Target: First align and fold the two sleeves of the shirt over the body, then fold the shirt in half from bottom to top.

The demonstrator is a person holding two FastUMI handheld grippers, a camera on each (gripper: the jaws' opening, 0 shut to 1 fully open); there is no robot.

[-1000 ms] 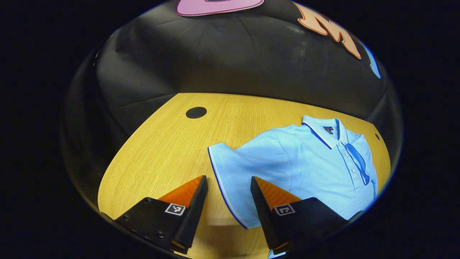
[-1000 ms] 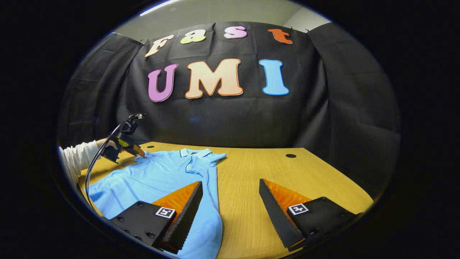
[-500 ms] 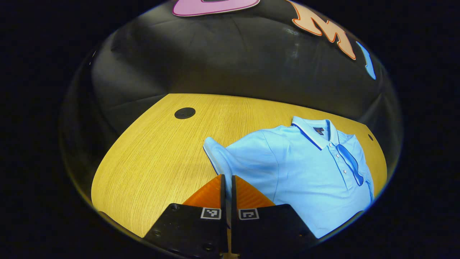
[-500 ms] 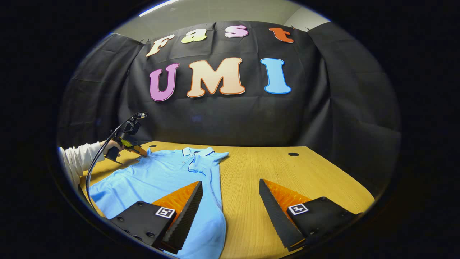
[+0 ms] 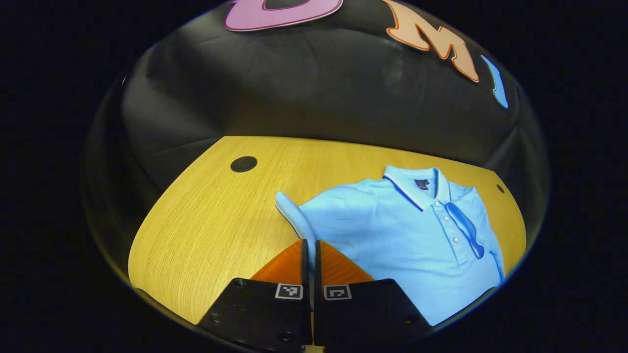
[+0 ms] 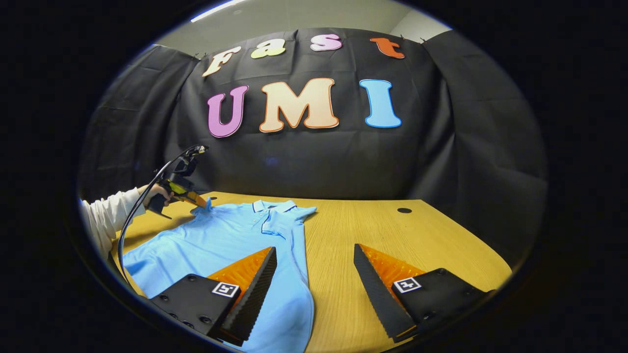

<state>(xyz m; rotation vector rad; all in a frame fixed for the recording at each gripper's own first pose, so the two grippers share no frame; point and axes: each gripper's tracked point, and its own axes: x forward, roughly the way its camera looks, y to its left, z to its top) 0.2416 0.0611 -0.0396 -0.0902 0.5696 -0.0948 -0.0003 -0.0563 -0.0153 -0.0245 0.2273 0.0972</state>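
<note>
Pinching the sleeve (image 5: 294,215) of the shirt (image 5: 412,245), the left gripper (image 5: 309,250) has jaws pressed together; right gripper (image 6: 314,274) jaws spread.

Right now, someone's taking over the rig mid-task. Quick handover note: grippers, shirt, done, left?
Left gripper: shut on the shirt's sleeve, lifting it off the table; also visible in the right gripper view, held by a hand.
Right gripper: open, hanging over the shirt's other edge, holding nothing.
Shirt: light blue polo, front up, collar toward the booth wall, body flat.
Done: one sleeve gripped. The far sleeve looks tucked in already, but hard to confirm.
Left: lay the gripped sleeve over the body, check the other, then fold bottom to top.
</note>
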